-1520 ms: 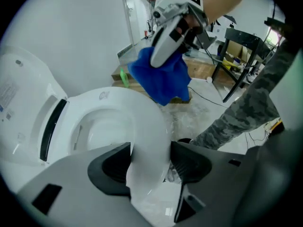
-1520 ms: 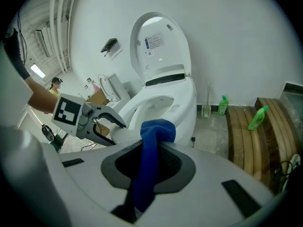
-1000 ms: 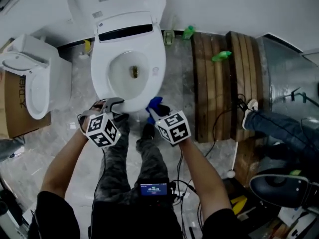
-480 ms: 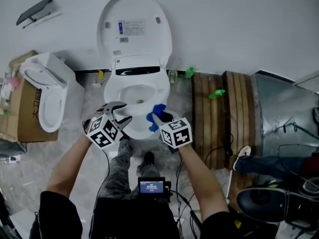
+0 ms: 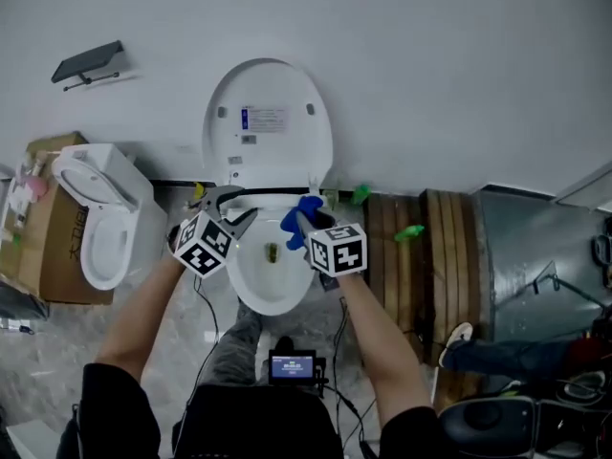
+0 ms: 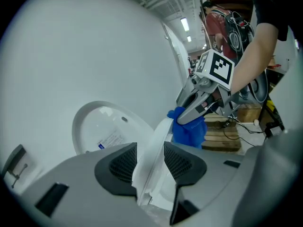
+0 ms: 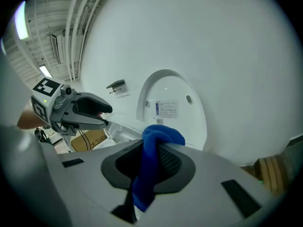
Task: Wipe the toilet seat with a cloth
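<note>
One bunched blue cloth (image 7: 159,137) clenched in right gripper (image 6: 181,119); left gripper's (image 6: 150,162) just-closing jaws seemingly pinching toilet seat (image 6: 161,131).

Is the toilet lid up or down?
Up: the lid stands raised against the wall, its label side facing the room, and the bowl below is uncovered.

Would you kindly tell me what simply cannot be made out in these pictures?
Label on the raised lid: print too small in every view.
Dark spot in the toilet bowl: head view, too small to identify.
Blue cloth: lower end hidden inside the right gripper, right gripper view.
Person at right: head view, only a leg shows.
</note>
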### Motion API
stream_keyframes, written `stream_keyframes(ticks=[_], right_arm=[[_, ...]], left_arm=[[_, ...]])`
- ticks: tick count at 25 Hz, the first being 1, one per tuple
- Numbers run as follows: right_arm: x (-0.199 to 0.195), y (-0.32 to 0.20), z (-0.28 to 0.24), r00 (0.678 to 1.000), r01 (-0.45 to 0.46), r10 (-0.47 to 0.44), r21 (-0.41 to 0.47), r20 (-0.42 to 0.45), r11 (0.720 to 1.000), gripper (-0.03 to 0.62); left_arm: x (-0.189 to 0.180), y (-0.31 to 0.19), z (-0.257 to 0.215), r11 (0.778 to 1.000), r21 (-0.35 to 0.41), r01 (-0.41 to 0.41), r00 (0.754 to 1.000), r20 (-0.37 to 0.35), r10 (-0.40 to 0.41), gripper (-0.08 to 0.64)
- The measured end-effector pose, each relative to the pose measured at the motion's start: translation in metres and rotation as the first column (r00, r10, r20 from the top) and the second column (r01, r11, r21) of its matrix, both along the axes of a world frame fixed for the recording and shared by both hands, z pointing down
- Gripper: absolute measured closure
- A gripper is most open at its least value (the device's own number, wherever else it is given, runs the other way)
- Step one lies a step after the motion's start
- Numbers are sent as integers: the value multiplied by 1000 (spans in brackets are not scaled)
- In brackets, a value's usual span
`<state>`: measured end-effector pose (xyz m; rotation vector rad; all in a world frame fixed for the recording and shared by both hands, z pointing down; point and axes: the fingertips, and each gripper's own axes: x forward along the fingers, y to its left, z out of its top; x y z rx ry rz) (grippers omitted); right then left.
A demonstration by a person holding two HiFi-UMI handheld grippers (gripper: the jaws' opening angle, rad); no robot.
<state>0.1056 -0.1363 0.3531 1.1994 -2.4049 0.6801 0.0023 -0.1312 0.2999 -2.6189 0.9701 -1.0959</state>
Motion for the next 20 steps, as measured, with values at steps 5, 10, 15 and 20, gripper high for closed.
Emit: stream_keyframes(ticks=[5,10,15,20], right_arm=[[-7,-66,-28,999,-52,52,9,-3,999,532],[-14,-130,-45,995,-93,93,24,-25,995,532],[-14,-184,-51,990,-132,134,34,-49,991,532],[-12,-222,-53,981,-156,160,44,-113,987,532]], left_arm=[[-32,-65,-35,988,118,95,995,-42,-91,379],[-69,-118,-41,980,91,174,981,-97,-165,417],[-68,-155,-20,986,31,161,984,-87,-158,460],[-61,-190,1,987,-24,156,983,-92,-158,462]])
